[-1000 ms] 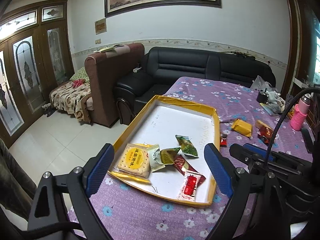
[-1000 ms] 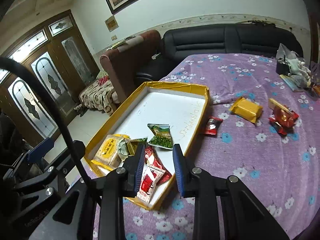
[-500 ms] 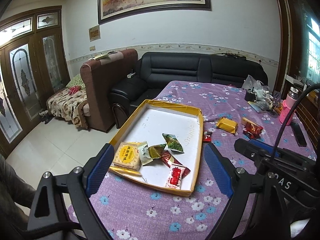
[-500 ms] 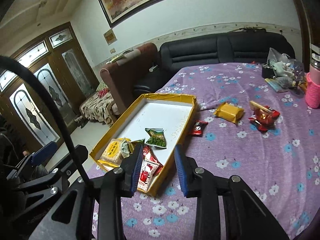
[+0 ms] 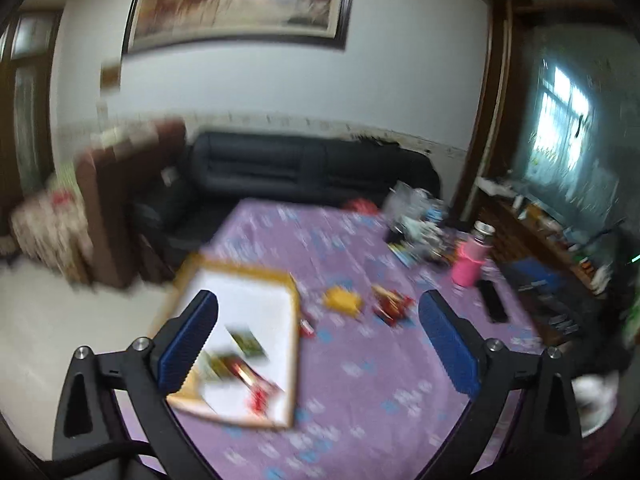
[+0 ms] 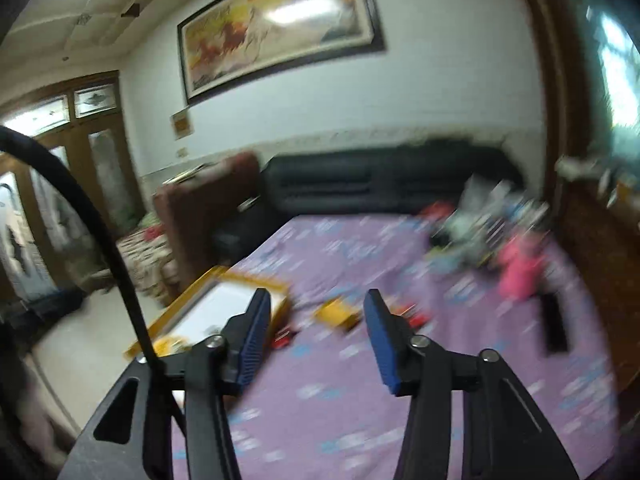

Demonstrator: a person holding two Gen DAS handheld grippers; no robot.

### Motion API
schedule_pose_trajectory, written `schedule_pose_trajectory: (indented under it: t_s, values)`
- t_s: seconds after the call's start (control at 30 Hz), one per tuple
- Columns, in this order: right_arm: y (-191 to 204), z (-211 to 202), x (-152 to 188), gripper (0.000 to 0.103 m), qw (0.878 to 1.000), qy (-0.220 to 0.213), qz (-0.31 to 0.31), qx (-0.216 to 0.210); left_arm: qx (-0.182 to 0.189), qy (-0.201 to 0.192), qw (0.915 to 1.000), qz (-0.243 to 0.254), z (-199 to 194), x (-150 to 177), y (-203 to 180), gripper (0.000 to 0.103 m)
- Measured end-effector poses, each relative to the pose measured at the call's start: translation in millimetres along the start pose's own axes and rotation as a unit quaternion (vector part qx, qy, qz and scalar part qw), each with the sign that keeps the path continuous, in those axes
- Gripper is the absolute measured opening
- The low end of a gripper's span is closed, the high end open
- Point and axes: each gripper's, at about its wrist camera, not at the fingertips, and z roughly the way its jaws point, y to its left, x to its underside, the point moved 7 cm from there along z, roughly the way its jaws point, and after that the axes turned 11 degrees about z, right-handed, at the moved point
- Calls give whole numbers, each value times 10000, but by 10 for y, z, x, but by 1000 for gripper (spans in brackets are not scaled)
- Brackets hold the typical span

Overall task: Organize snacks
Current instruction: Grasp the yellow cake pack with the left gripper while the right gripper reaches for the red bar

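Observation:
Both views are blurred by motion. The gold-rimmed white tray (image 5: 295, 344) lies at the table's left, holding a green packet (image 5: 248, 342), a red packet (image 5: 260, 394) and others. Loose on the purple cloth to its right are a small red packet (image 5: 307, 326), a yellow packet (image 5: 342, 300) and a red-and-gold packet (image 5: 392, 306). My left gripper (image 5: 318, 300) hangs above the table, its jaws opening wide with nothing between them. My right gripper (image 6: 317, 296) is also in the air, jaws opening and empty; past it lie the tray (image 6: 256, 280) and the yellow packet (image 6: 338, 316).
A pink bottle (image 5: 468, 260), a black remote (image 5: 492, 300) and a heap of bags (image 5: 416, 220) sit at the table's far right. A black sofa (image 5: 304, 168) and a brown armchair (image 5: 120, 200) stand beyond. A black cable (image 6: 100, 240) crosses the right wrist view.
Both grippers have risen and drawn back from the tray, and the views have swung right. The right jaws have spread much wider; the left jaws widened a little.

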Motion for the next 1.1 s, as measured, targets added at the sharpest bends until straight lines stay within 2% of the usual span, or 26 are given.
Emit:
schedule_pose_trajectory:
  t_s: [0.1, 0.17, 0.27, 0.3, 0.4, 0.43, 0.47, 0.5, 0.53, 0.57, 0.6, 0.67, 0.8, 0.87, 0.93, 1.0, 1.1]
  values:
    - [-211, -225, -465, 64, 9986, -349, -223, 335, -338, -1, 9982, 494, 111, -478, 7, 100]
    - [-309, -272, -712, 70, 9972, -485, -331, 472, -398, 66, 9974, 605, 264, -608, 0, 100]
    - [-390, -70, -822, 73, 9967, -326, -543, 506, -90, 303, 9988, 369, 767, -608, -53, 100]
    - [-423, 84, -766, 73, 9972, -161, -552, 469, 21, 395, 9988, 282, 878, -536, -66, 100]
    - [-592, 617, -422, 72, 9980, 503, -289, 246, 438, 1041, 9936, 54, 1619, -128, -242, 100]
    - [-654, 826, -285, 65, 9969, 736, -190, 209, 563, 1216, 9910, 33, 1822, -25, -315, 98]
    - [-738, 1133, -90, 61, 9942, 1060, -66, 197, 766, 1446, 9865, -6, 2090, 125, -400, 88]
    - [-800, 1326, 28, 50, 9914, 1288, 8, 222, 966, 1692, 9808, -60, 2327, 264, -489, 82]
    - [-871, 1550, 178, 40, 9875, 1554, 90, 255, 1125, 1911, 9750, -139, 2496, 380, -544, 68]
    - [-955, 1838, 369, 36, 9817, 1869, 203, 295, 1278, 2139, 9680, -286, 2660, 502, -588, 60]
    - [-1010, 1962, 486, 35, 9784, 2024, 271, 310, 1466, 2382, 9584, -563, 2883, 648, -621, 60]
    - [-1074, 2286, 693, 35, 9731, 2262, 355, 245, 1563, 2513, 9516, -833, 3099, 766, -631, 60]
    - [-1098, 2591, 902, 38, 9695, 2428, 134, 313, 1385, 2651, 9493, -974, 3556, 895, -654, 61]
    - [-1081, 2649, 910, 45, 9705, 2384, -2, 344, 1378, 2683, 9487, -944, 3743, 931, -691, 63]
    - [-1069, 2706, 931, 46, 9696, 2421, -91, 337, 1266, 2788, 9494, -693, 3917, 975, -780, 63]
    - [-1066, 2747, 961, 50, 9691, 2424, -231, 406, 1178, 2788, 9522, -417, 4012, 989, -865, 68]
    - [-1070, 2795, 994, 47, 9688, 2413, -337, 447, 1013, 2758, 9559, 7, 4049, 1000, -924, 70]
